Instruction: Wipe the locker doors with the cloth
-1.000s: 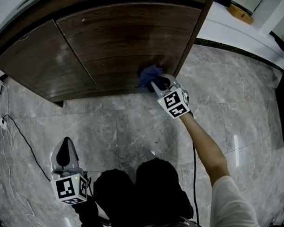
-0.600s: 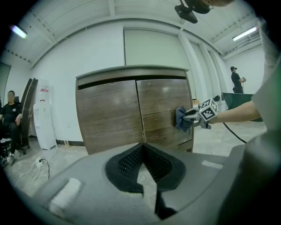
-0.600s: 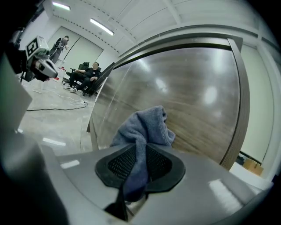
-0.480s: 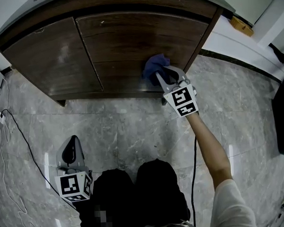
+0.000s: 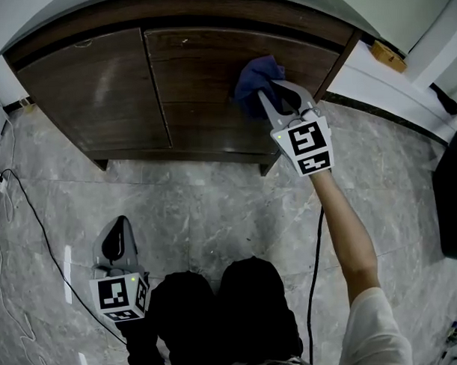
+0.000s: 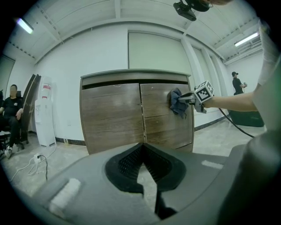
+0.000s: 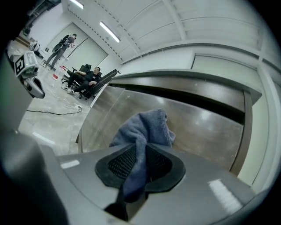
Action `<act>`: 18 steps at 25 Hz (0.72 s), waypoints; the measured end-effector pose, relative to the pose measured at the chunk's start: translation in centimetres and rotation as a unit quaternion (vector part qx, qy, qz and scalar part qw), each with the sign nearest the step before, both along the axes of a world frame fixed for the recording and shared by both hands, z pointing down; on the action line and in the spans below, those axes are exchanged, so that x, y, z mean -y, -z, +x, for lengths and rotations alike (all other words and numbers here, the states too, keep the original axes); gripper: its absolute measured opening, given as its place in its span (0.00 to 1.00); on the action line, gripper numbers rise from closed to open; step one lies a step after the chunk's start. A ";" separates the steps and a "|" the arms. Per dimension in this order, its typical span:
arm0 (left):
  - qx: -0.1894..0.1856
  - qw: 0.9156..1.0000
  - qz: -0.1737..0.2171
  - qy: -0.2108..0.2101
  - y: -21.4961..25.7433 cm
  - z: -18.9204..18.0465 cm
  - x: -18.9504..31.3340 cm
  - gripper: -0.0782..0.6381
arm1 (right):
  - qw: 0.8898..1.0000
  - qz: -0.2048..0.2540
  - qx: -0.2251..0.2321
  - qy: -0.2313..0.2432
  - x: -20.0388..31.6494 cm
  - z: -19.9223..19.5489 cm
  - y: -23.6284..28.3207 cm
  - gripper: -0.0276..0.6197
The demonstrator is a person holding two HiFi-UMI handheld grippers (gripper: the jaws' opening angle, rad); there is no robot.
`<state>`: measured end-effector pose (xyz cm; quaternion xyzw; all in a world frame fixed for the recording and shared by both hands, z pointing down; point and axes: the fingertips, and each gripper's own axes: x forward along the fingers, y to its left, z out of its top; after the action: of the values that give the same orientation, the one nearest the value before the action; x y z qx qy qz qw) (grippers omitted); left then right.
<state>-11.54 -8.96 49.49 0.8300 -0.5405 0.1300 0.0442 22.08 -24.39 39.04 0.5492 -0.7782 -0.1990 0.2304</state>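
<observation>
While the person stands in front of the locker, the right gripper point(image 5: 276, 98) is stretched forward and holds the cloth point(image 5: 254, 77) against the right door point(image 5: 202, 74). In the right gripper view the jaws are closed on the cloth point(image 7: 145, 126): a narrow strip of it runs down between the two black ribbed pads, and the rest comes out past the tips as a soft, folded lump. The cloth is blue-grey, with a fuzzy surface like a towel, and it is bunched, not spread flat. It touches the upper part of the right door, near the door's right edge and well apart from the seam between the two doors. The left gripper view shows the same thing from the side: the cloth point(image 6: 177, 102) hangs a little below the right gripper point(image 6: 189, 98), and its lower corner is loose.

The doors are dark brown with wood grain and a light shine, and the left door point(image 5: 98, 85) has nothing on it. The locker stands on a grey floor point(image 5: 214, 208) that looks like marble.

The left gripper point(image 5: 121, 224) is low at the person's left side, above the floor and far from the locker. Its jaws are together at the tips, with nothing between them.
</observation>
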 end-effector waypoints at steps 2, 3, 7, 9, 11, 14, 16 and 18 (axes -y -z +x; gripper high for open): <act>-0.002 1.000 0.000 0.004 0.0 -0.3 -0.1 0.11 | 1.000 0.010 0.003 -0.001 0.2 -0.3 1.4 0.16; -0.003 1.000 -0.001 0.005 0.0 -0.4 -0.1 0.11 | 1.000 0.015 0.004 -0.002 0.2 -0.4 2.0 0.16; -0.006 1.000 -0.003 0.005 -0.1 -0.6 -0.4 0.11 | 1.000 0.027 -0.002 0.001 0.4 -1.0 3.8 0.16; -0.007 1.000 -0.003 0.006 -0.1 -0.8 -0.5 0.11 | 0.999 0.036 -0.003 0.003 0.6 -1.3 4.8 0.16; -0.007 1.000 -0.003 0.007 -0.2 -0.8 -0.5 0.11 | 0.999 0.044 -0.008 0.005 0.7 -1.7 5.7 0.16; -0.008 1.000 -0.005 0.008 -0.5 -0.9 -0.5 0.11 | 0.998 0.053 -0.013 0.006 0.8 -2.0 6.3 0.16; -0.009 1.000 -0.006 0.009 -0.6 -1.0 -0.4 0.11 | 0.998 0.057 -0.008 0.007 0.8 -2.1 6.0 0.16; -0.008 1.000 -0.007 0.008 -0.7 -1.0 -0.4 0.11 | 0.998 0.056 -0.002 0.008 0.8 -2.2 5.3 0.16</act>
<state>-12.52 -8.54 50.15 0.8262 -0.5462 0.1262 0.0555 19.90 -25.22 33.79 0.5544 -0.7699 -0.2454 0.1992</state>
